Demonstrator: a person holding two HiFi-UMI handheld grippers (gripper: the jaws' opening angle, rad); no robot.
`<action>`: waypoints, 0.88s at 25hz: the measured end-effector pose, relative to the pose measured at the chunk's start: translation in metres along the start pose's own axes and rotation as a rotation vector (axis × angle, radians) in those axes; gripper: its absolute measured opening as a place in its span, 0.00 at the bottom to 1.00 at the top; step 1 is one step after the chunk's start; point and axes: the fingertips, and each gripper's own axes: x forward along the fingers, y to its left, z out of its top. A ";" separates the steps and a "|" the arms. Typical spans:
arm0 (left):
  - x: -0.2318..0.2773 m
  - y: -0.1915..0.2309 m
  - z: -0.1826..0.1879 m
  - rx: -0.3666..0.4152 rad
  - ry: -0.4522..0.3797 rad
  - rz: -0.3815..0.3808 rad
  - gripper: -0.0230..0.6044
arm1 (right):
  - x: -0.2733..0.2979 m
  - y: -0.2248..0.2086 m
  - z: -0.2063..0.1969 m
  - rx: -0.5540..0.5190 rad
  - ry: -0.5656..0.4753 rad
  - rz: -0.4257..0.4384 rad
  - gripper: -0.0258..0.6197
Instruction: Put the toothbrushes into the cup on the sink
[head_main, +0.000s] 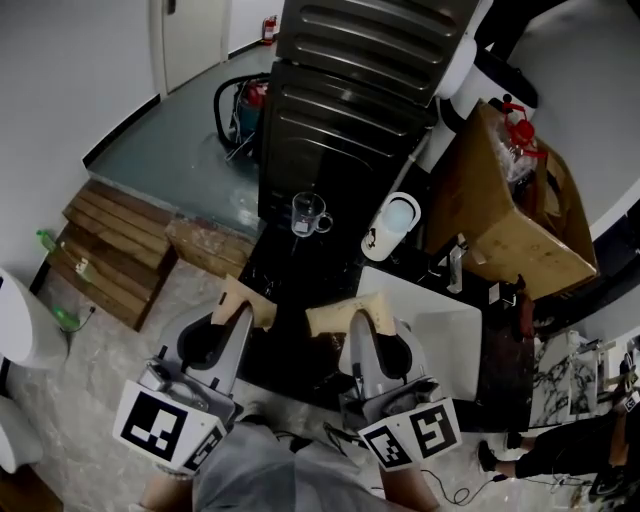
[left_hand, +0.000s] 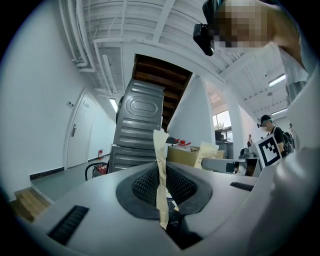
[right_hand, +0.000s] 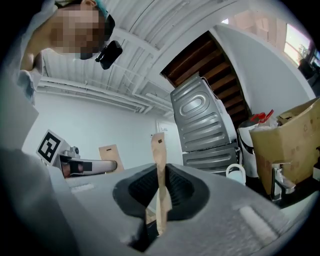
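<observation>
**Desk:** What are the two claws doing over the counter (head_main: 296, 268)?

**Photographer:** Both are hanging low and pointing level, side by side. The left claw (head_main: 250, 303) is showing its tan jaws pressed flat together with nothing between them, and the right claw (head_main: 345, 318) is looking the same: closed and empty. No toothbrush is showing in any view, so I cannot say where they are lying.

**Desk:** And the cup?

**Photographer:** A white cup (head_main: 392, 225) is standing upright just beside the far left corner of the sink (head_main: 452, 335), with the tap (head_main: 457, 266) to its right. A glass mug (head_main: 310, 213) is sitting apart to the left on the dark counter. I am taking the white one as the target, though that is a judgement.

**Desk:** So what is the step calling for?

**Photographer:** Finding the brushes first, I think. The person is probably needing to look around, then open one claw before reaching. A brush is thin and likely to roll, so pinching it across the handle, near the middle, should be holding it steady. Lowering it head-up into the cup, and releasing only once it is inside the rim, should be keeping the cup from tipping.
</observation>
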 end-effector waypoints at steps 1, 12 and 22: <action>0.002 0.005 0.000 0.000 0.001 -0.012 0.09 | 0.003 0.001 0.000 -0.003 -0.003 -0.014 0.08; 0.024 0.042 -0.011 -0.004 0.008 -0.141 0.09 | 0.031 0.002 -0.008 -0.078 -0.014 -0.164 0.08; 0.038 0.059 -0.020 -0.029 0.023 -0.211 0.09 | 0.048 -0.009 -0.005 -0.136 -0.028 -0.254 0.08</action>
